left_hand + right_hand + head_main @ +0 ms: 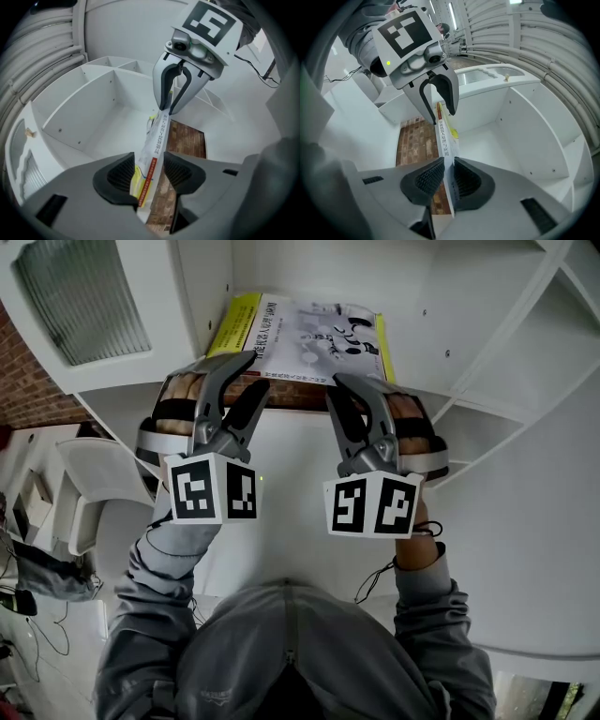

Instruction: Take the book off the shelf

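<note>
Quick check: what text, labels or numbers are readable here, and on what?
"原理与应用" (my best reading): end of the Chinese title on the book spine; earlier characters too blurred.
Small white print on the red strip: unreadable.
Print on the book cover: too small.
marker cubes: patterns only, no words.

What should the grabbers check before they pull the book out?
1. Right gripper shut on the white book with yellow edge: ok.
2. Left gripper squeezing the book: not ok; its jaws stand apart and the book sits loose between them.
3. Both grippers at the book's near edge: ok.
4. Book out of the white shelf: not ok; most of it lies inside.
5. Nothing in the way of pulling it out: ok, as far as the head view shows.
</note>
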